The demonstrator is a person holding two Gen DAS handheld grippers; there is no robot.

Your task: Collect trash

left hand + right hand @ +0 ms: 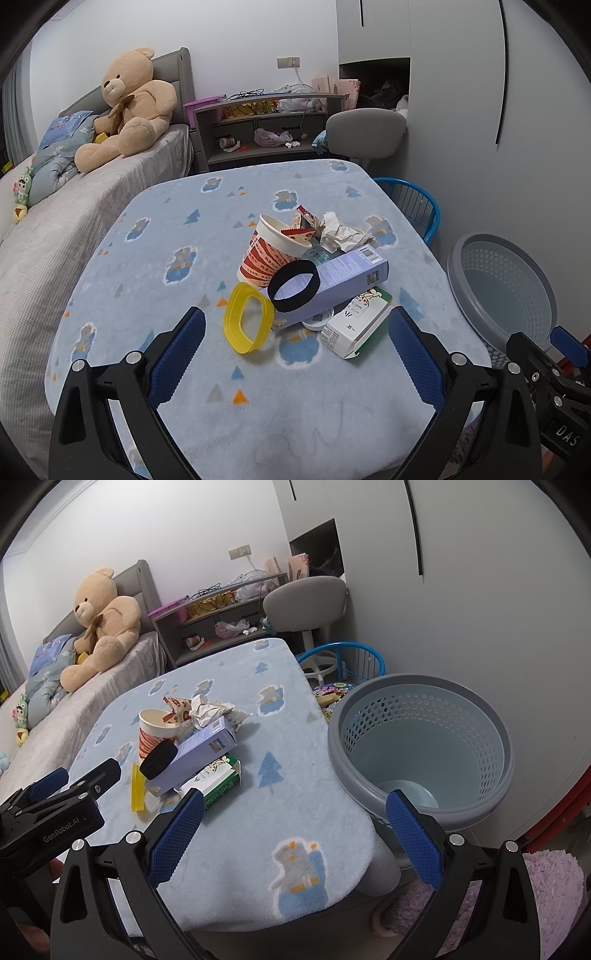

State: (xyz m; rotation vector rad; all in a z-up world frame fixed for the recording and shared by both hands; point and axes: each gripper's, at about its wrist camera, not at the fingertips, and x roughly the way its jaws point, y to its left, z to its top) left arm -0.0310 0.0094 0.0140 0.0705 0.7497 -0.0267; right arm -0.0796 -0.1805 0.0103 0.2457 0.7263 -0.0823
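Where the blue patterned blanket covers the bench [155,258], the trash sits heaped near its middle: a red-and-white paper cup [271,254] tipped on its side with wrappers in its mouth, crumpled white paper [341,232] just behind it, and a lilac carton [332,284] leaning across the pile. A black band [293,285] rests against the carton, a yellow ring [247,317] stands on edge beside it, and a white-and-green box [356,323] lies at the carton's near end. The left gripper [295,362] hovers short of the heap, jaws spread wide and empty. The right gripper [295,838] is equally wide and empty, over the bench's near corner. Beside the bench stands a grey perforated bin [491,738].
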